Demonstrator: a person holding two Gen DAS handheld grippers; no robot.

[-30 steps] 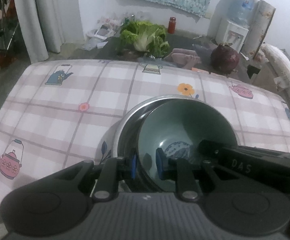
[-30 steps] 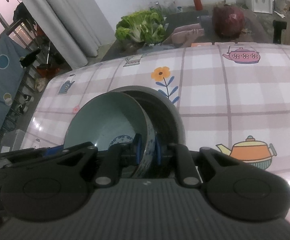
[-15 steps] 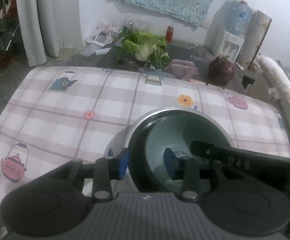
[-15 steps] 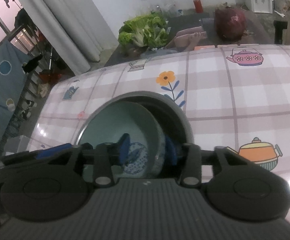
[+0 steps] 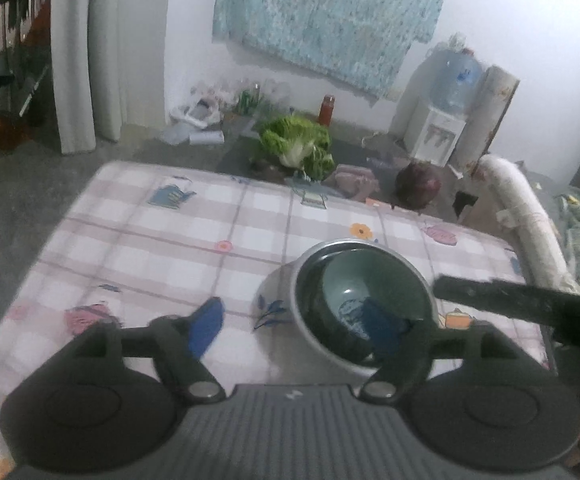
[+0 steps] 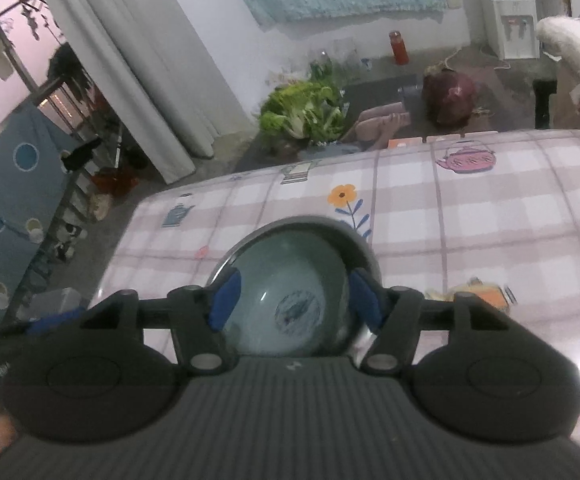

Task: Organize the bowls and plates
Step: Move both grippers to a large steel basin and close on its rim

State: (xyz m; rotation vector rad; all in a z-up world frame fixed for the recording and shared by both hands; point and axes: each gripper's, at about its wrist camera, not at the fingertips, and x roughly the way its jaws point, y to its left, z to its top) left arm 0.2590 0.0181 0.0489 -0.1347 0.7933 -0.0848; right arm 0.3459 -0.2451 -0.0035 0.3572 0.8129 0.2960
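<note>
Pale green ceramic bowl (image 6: pixel 290 296) nested in round steel bowl (image 5: pixel 329 356) on checked tablecloth (image 5: pixel 162 240) — left gripper (image 5: pixel 293 326) and right gripper (image 6: pixel 291 294) both just spread wide, gripping nothing.

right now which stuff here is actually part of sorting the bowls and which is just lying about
Part of the job:
- green bowl, nested inside the metal bowl
- metal bowl on the checked tablecloth
- left gripper and right gripper, jaws just opened, off the bowls

Just lying about:
- cabbage
- red jar
- water dispenser
- curtain
</note>
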